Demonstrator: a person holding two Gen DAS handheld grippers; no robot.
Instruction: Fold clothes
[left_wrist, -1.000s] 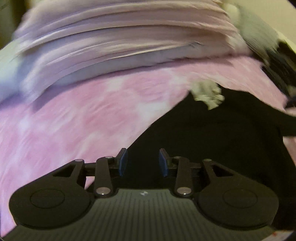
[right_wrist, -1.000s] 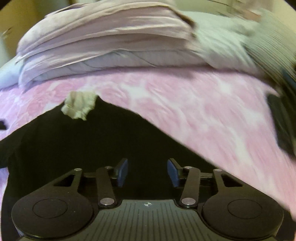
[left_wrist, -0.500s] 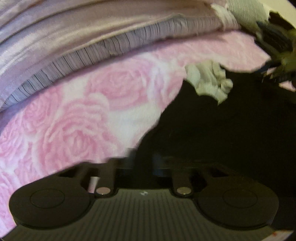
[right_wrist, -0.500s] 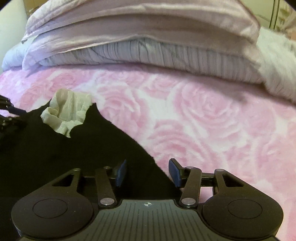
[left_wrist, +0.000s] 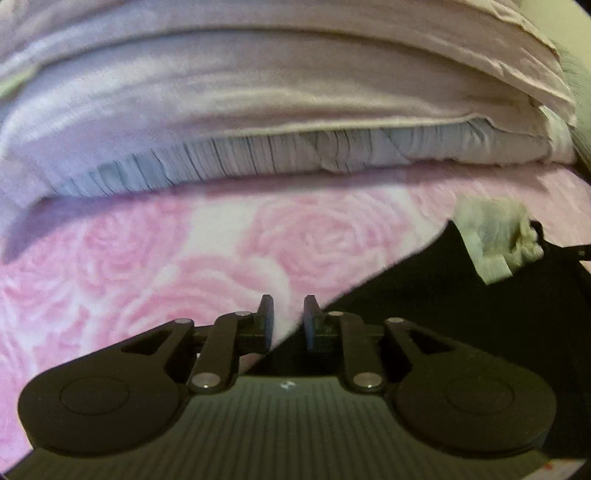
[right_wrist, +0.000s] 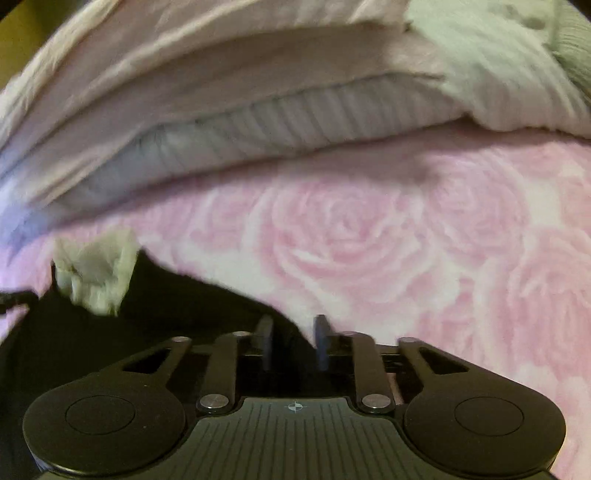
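- The black garment (left_wrist: 461, 314), matte and dark with no visible weave, lies flat on the bed, filling the lower right of the left view and the lower left of the right view (right_wrist: 110, 332).
- Left tool (left_wrist: 288, 314): blue pads stand a little apart astride the garment's slanting edge; its jaws have just been opening slightly, nothing pinched.
- Right tool (right_wrist: 291, 332): pads stand apart over the garment's curved edge; whether cloth is gripped I cannot tell.
- A crumpled cream lining (left_wrist: 495, 240) sticks out at the garment's far edge.
- The blanket (right_wrist: 406, 240) is plush pink with rose shapes.
- Satiny lilac pillows (left_wrist: 258, 92) stack across the top, over one with fine stripes.
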